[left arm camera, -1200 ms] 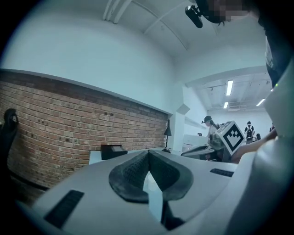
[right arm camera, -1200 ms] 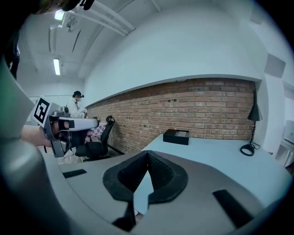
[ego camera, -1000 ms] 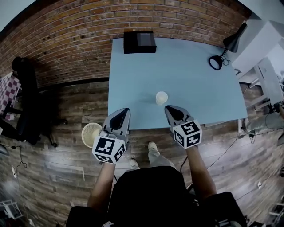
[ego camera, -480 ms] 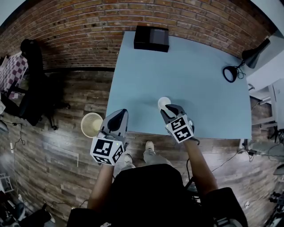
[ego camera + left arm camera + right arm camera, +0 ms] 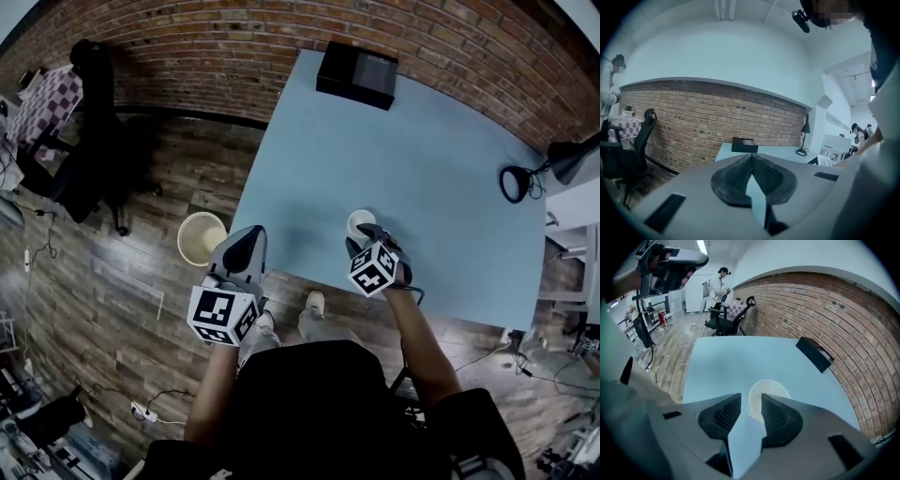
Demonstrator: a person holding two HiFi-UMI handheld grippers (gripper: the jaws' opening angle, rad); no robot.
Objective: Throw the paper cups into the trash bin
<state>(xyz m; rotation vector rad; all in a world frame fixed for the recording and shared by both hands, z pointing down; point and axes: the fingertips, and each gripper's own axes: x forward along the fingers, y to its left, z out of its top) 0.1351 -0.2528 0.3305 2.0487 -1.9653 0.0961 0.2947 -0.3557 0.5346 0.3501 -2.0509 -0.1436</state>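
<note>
The fingers [image 5: 776, 420] of the right gripper [image 5: 751, 399] stand apart, having just been opening, and nothing lies between their pads. The left gripper [image 5: 751, 157] has its jaws pressed together on nothing.

The table [image 5: 412, 159] is the reference here. The trash bin [image 5: 201, 237] stands on the floor just off the table's near left corner, so a carry from the table should be short. The left gripper is held off that same corner beside the bin, probably kept idle and out of the way. The right gripper tilts steeply down over the table's near edge, spread as if to take the paper cup [image 5: 771, 387]. The cup stands upright, mouth up, near that edge. It sits just beyond the fingertips and is partly hidden behind one finger, so it is off the line of the gap and not yet inside it.
</note>
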